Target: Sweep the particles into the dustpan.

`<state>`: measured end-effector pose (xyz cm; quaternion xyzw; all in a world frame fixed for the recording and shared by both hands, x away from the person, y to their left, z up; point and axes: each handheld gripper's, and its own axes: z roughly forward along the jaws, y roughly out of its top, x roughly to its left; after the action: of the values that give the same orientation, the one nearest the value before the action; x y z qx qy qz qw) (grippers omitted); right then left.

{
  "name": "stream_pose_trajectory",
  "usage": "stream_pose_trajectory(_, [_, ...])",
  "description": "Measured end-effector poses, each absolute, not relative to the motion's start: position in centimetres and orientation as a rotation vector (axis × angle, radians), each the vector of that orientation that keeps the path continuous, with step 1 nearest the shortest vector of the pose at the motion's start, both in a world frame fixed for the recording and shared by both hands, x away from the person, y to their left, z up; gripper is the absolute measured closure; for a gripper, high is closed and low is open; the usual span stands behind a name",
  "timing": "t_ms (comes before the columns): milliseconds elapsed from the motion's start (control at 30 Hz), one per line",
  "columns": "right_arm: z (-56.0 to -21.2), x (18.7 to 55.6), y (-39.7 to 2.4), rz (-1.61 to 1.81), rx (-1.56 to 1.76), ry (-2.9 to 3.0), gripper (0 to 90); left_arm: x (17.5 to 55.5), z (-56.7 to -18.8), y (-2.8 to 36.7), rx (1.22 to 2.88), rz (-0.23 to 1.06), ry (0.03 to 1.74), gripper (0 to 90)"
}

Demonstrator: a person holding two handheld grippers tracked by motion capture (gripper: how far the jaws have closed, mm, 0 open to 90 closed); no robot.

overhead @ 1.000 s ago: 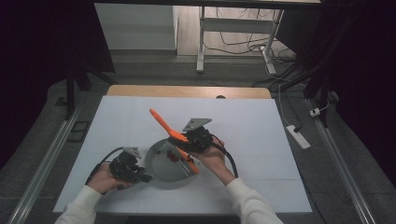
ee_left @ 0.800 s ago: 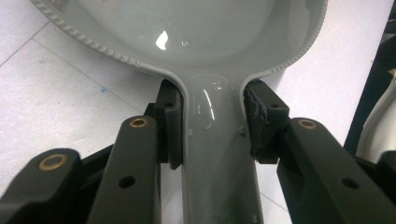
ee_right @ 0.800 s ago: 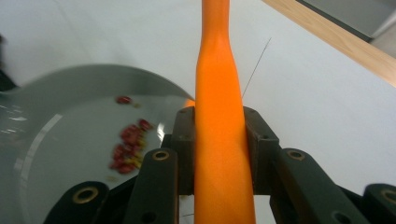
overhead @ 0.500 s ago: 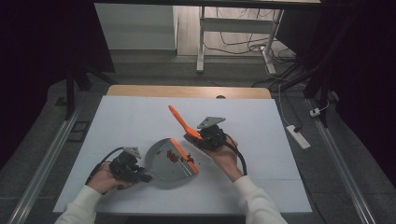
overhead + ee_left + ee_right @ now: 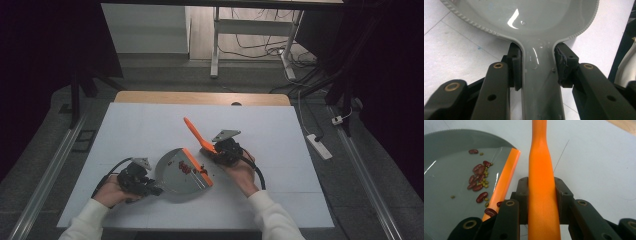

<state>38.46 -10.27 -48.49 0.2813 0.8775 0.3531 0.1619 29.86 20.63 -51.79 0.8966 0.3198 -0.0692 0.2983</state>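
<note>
Centrally on the white bench, the left gripper clamps the grey dustpan's handle, beans inside. At its two o'clock, the right gripper grasps an orange brush handle.

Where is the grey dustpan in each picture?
High view: the grey dustpan lies low in the middle, between the two hands.
Left gripper view: its pan spreads across the top and its handle runs down between the jaws.
Right gripper view: it sits at the left, holding beans.
Shared landmark: the white table.
</note>
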Motion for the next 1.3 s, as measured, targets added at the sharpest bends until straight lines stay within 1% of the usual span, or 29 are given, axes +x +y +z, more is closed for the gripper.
stream_pose_trajectory(400, [-49.0, 38.1, -9.9, 1.06, 0.833, 2.513, 70.1, 29.9, -51.8, 20.6, 2.382, -0.184, 0.85, 61.4])
stream_pose_trajectory(933, [-49.3, 36.2, -7.7, 1.094, 0.774, 2.521, 70.0, 29.8, -51.8, 20.6, 2.383, -0.186, 0.85, 61.4])
stream_pose_trajectory(1067, [-49.0, 35.6, -7.2, 1.221, 0.798, 2.556, 70.1, 29.8, -51.8, 20.6, 2.384, -0.183, 0.85, 61.4])
stream_pose_trajectory(1200, [-48.6, 35.1, -6.5, 1.336, 0.729, 2.6, 70.1, 29.8, -51.8, 20.6, 2.386, -0.183, 0.848, 61.4])
stream_pose_trajectory(1300, [-47.7, 35.0, -6.9, 1.345, 0.71, 2.537, 70.1, 29.8, -51.8, 20.6, 2.385, -0.185, 0.848, 61.4])
